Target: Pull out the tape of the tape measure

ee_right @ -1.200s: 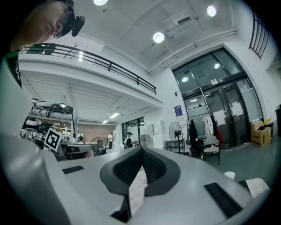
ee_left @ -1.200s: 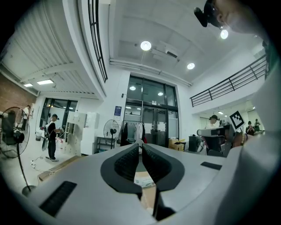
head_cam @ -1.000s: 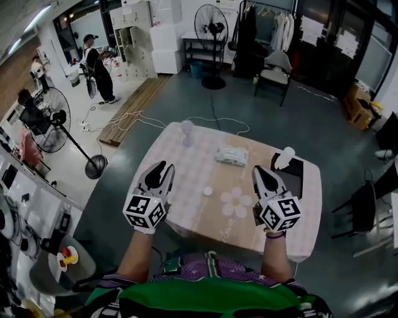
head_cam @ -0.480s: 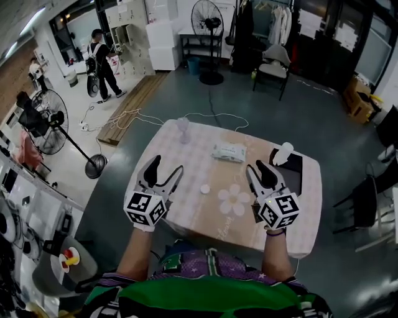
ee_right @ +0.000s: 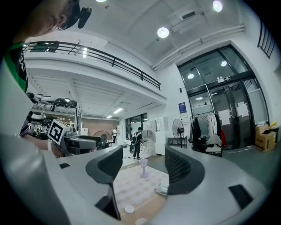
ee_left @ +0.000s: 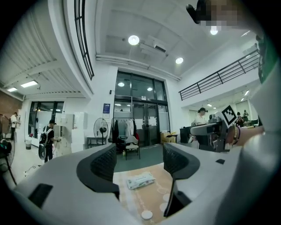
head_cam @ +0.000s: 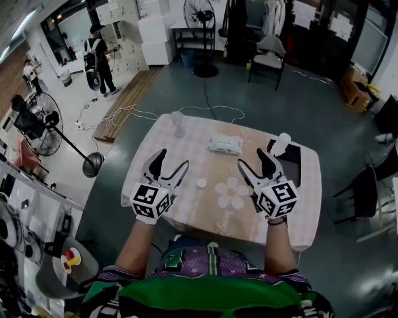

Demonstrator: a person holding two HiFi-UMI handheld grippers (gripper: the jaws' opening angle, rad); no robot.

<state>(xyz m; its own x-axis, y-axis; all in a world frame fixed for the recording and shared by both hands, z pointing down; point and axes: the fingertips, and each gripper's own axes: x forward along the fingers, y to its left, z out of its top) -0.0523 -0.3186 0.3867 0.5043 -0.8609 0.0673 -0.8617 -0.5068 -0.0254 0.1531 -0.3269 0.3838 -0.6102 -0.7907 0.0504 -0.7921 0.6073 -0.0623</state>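
Grey workshop floor surrounds a worktop [head_cam: 205, 217] under a pale checked cloth with a large flower print [head_cam: 232, 193]. We hold the left tongs [head_cam: 173, 159] and the right tongs [head_cam: 253, 158] level over its near edge. Each carries a cube of black-and-white square markers. Both have just been opening and now stand spread wide, with nothing gripped between their jaws.

The tape measure [head_cam: 201, 183], a small white disc as far as we can tell, lies on the cloth between the two tongs, touching neither. Beyond it lie a white pack of wipes [head_cam: 224, 145] and a pale stemmed cup [head_cam: 178, 123].

Only the head view shows a white bottle [head_cam: 282, 143] at a dark tray [head_cam: 293, 174] on the worktop's right side. We cannot tell whether the bottle is on the tray or beside it. That view alone also shows a person [head_cam: 98, 59] by white lockers and a standing fan [head_cam: 200, 17] at the far wall.

The left gripper view frames the wipes between its jaws, with glass doors [ee_left: 138, 121] and a clothes rail behind them. The right tongs' marker cube shows at its right edge. The right gripper view frames the stemmed cup instead, under a railed balcony [ee_right: 96, 55].

Faint script on the cloth below the flower and a blue sign [ee_left: 107, 108] beside the doors are too small to read.
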